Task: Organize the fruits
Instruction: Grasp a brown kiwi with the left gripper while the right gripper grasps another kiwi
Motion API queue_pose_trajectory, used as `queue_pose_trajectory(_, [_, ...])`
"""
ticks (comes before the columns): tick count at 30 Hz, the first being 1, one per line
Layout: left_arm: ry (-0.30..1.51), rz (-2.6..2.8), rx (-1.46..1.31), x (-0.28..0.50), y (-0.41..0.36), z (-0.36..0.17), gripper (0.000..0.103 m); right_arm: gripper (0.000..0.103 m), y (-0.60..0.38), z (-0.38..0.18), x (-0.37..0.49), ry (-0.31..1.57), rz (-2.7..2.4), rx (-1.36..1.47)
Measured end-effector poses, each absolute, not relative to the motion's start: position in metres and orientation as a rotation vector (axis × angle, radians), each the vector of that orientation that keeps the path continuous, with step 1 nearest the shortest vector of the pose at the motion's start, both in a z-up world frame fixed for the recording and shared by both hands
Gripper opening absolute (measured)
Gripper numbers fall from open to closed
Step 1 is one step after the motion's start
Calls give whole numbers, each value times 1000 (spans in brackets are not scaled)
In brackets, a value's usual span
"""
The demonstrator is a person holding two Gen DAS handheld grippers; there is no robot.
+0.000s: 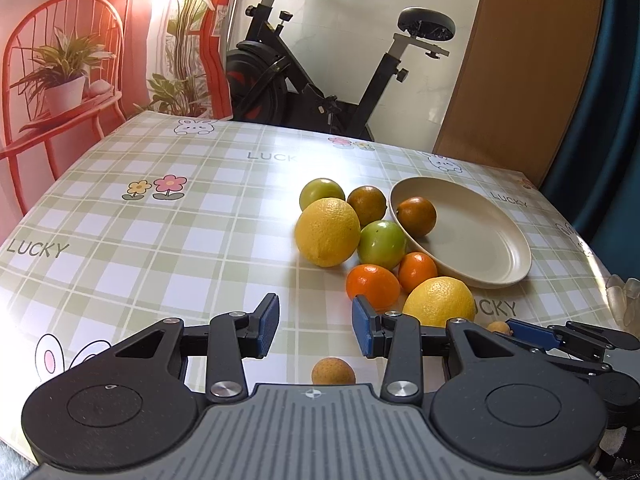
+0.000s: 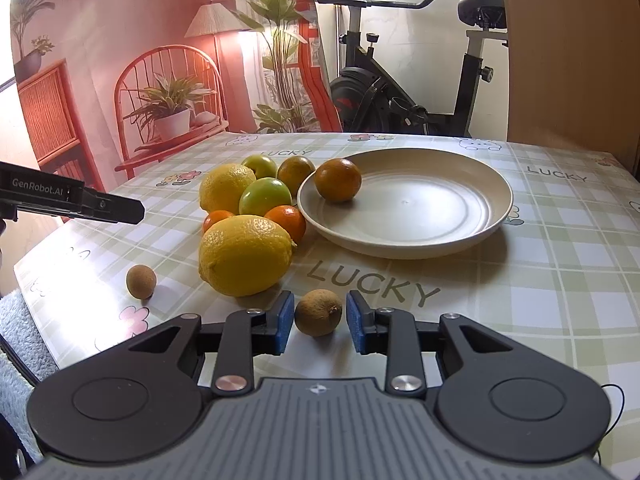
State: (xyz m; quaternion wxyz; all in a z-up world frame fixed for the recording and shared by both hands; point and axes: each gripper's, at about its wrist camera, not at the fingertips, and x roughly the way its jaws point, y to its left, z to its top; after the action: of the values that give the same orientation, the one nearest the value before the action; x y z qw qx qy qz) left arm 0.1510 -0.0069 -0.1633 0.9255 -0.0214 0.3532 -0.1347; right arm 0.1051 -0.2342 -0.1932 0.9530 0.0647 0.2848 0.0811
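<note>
Just at the lower centre of the right wrist view, my right gripper pinched the small brown rough-skinned round fruit across its middle, which I judged light, brittle-shelled, easily crushed.

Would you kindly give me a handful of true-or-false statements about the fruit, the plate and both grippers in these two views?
1. The plate holds exactly one fruit. True: a dark orange fruit.
2. The right gripper is around a small brown fruit. True.
3. The left gripper grips a lemon. False: nothing is between its pads.
4. Both lemons lie on the plate. False: the near lemon and the far lemon lie on the tablecloth.
5. A second small brown fruit lies on the tablecloth. True.
</note>
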Motion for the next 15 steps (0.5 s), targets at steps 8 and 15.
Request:
queue_pose_trajectory(8, [815, -291, 1, 150, -13, -175, 42, 29, -237, -195, 106, 587, 162, 144])
queue_pose_trajectory(15, [855, -304, 22, 149, -15, -180, 43, 29, -238, -195, 106, 589, 158, 150])
